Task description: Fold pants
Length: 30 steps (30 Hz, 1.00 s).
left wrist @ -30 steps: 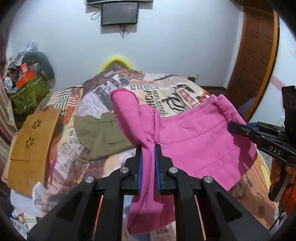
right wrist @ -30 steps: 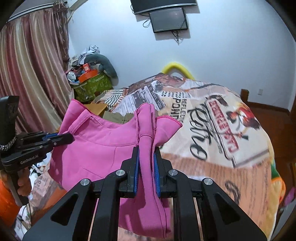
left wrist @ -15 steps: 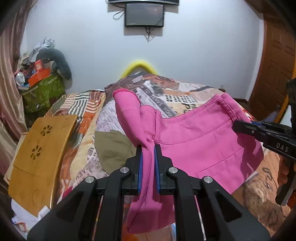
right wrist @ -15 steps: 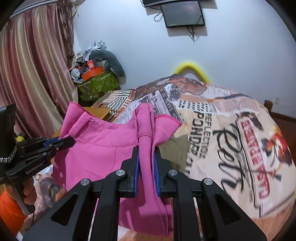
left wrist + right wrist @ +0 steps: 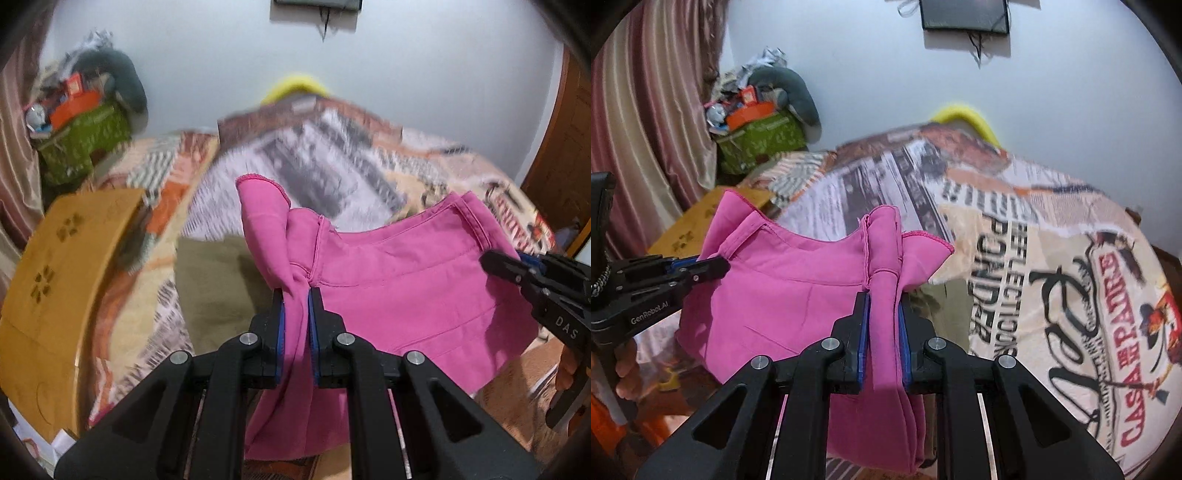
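Pants: a bright pink cotton pair of pants is held up in the air above the bed, in the centre of both views; the waistband is stretched roughly level from one claw to the other, and that span is the visible long axis, while the rest hangs down below the frames' lower edge.
Left claw: it is closed tight on a bunched fold of the pink cloth, seen bottom centre of the left wrist view; in the right wrist view it is seen at left, pinching the waistband corner.
Right claw: it is clamped on a gathered fold at the other end; in the left wrist view it is seen at right, nipping the waistband edge.
Bed: a bedspread printed like newspaper is spread below the pants.
Other cloth: an olive green garment lies flat on the bed, partly hidden behind the pink cloth.
Left side: a wooden board with flower cut-outs is seen at middle left.
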Each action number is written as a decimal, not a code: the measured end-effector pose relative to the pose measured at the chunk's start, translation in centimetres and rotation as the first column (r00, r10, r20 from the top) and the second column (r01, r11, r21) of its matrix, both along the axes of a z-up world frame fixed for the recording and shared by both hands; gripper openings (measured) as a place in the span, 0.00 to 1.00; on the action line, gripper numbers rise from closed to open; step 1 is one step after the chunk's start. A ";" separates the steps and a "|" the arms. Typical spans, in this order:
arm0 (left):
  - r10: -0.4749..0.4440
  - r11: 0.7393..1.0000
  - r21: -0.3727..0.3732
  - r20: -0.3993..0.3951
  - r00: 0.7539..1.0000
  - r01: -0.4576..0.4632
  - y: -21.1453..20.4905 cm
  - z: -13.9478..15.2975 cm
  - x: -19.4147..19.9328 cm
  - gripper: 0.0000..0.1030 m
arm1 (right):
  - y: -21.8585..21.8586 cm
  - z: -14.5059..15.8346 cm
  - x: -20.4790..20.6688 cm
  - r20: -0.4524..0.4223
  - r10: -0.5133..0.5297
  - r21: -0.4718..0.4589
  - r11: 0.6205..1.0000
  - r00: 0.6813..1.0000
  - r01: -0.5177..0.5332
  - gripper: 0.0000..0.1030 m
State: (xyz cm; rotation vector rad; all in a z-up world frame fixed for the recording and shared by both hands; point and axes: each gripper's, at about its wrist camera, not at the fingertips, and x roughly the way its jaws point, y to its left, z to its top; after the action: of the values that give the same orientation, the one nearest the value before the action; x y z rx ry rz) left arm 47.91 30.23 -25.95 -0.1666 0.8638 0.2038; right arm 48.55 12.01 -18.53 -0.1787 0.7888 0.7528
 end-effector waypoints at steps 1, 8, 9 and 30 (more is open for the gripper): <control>0.008 1.000 0.007 -0.036 0.999 -0.008 0.2 -1.0 0.4 0.12 | 0.2 -0.5 0.1 -0.004 -0.016 -0.026 1.000 1.000 0.016 0.14; 0.025 1.000 0.016 -0.074 0.997 -0.024 1.2 -2.1 -0.6 0.24 | -1.2 -1.3 -0.4 -0.001 -0.032 -0.106 0.994 0.999 0.032 0.22; 0.029 0.999 0.015 -0.077 0.997 -0.028 1.3 -2.0 -0.8 0.24 | -1.4 -1.4 -0.3 -0.013 -0.021 -0.119 0.993 1.000 0.019 0.26; -0.037 0.992 0.122 -0.008 0.999 0.037 -3.4 8.7 -11.5 0.24 | -8.5 9.3 -7.2 0.042 -0.018 -0.018 1.000 0.999 0.019 0.37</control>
State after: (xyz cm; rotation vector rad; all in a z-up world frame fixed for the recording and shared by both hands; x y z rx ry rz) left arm 36.37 26.85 -17.22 -0.0356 0.8571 0.2218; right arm 41.38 3.48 -9.26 -0.2029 0.7571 0.7221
